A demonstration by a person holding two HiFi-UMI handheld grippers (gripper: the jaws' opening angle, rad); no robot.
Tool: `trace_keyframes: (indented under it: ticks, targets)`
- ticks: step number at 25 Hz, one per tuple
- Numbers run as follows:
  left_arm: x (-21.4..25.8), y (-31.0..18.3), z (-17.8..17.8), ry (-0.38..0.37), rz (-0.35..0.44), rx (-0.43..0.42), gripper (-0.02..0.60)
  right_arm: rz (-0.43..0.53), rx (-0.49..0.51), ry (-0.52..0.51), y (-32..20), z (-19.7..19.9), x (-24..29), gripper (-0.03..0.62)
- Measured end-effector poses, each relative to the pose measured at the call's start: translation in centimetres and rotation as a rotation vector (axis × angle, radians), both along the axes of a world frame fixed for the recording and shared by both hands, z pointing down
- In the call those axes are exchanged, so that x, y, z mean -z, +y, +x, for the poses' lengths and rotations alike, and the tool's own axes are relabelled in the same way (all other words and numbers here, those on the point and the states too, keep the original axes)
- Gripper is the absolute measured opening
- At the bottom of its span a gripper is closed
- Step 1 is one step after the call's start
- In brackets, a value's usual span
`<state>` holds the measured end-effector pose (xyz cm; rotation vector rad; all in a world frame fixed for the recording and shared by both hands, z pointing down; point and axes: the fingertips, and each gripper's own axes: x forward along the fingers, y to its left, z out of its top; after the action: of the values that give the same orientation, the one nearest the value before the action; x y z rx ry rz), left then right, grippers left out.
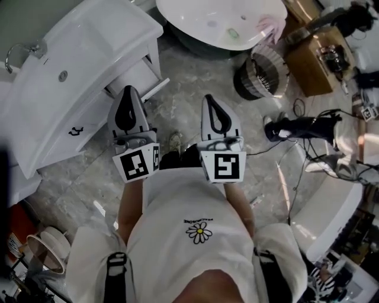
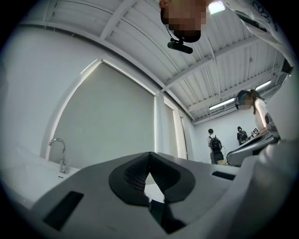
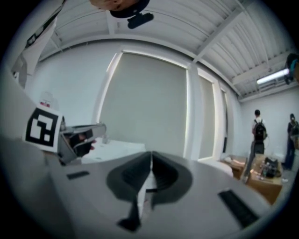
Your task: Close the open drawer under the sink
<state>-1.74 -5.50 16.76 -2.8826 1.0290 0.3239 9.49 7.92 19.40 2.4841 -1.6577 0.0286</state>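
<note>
A white sink cabinet (image 1: 71, 89) stands at the upper left of the head view, with a chrome faucet (image 1: 23, 50) on its top. Its drawer (image 1: 137, 74) sticks out toward the floor, a bar handle (image 1: 156, 89) on its front. My left gripper (image 1: 131, 90) hovers just below that drawer front, shut and empty. My right gripper (image 1: 211, 98) is level with it, further right over the floor, also shut and empty. In the left gripper view the left gripper (image 2: 149, 155) is shut, with the faucet (image 2: 58, 155) beyond it. The right gripper view shows the shut right gripper (image 3: 150, 155) and the left gripper (image 3: 81, 135) beside it.
A white bathtub (image 1: 222, 18) lies at the top. A ribbed bin (image 1: 260, 74) and a wooden crate (image 1: 314, 56) stand at the upper right, with cables (image 1: 284, 160) trailing over the marble floor. Two people (image 2: 216, 144) stand far off in the room.
</note>
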Motion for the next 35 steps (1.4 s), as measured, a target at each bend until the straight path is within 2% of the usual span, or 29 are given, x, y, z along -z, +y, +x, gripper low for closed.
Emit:
trace_keyframes:
  ticks: [9, 13, 17, 25, 31, 35]
  targets:
    - [1.6, -3.1, -3.1, 0.002, 0.026, 0.293, 0.020, 0.061, 0.127, 0.058, -5.7, 2.5, 2.2, 0.031]
    - [1.7, -3.2, -4.5, 0.015, -0.009, 0.433, 0.020, 0.081, 0.221, 0.046, -7.8, 3.9, 2.9, 0.030]
    - [1.7, -2.8, -5.3, 0.020, -0.020, 0.537, 0.020, 0.113, 0.282, 0.047, -9.2, 4.9, 3.0, 0.030]
    - [1.9, -1.2, -6.8, 0.011, -0.019, 0.641, 0.020, 0.138, 0.368, 0.044, -9.8, 4.5, 3.3, 0.030]
    - [1.7, -1.0, -6.8, 0.015, -0.024, 0.665, 0.020, 0.151, 0.417, 0.035, -10.4, 3.6, 3.4, 0.029]
    - [4.3, 1.4, -7.8, 0.021, -0.011, 0.649, 0.020, 0.171, 0.436, 0.018, -8.4, 1.8, 5.6, 0.030]
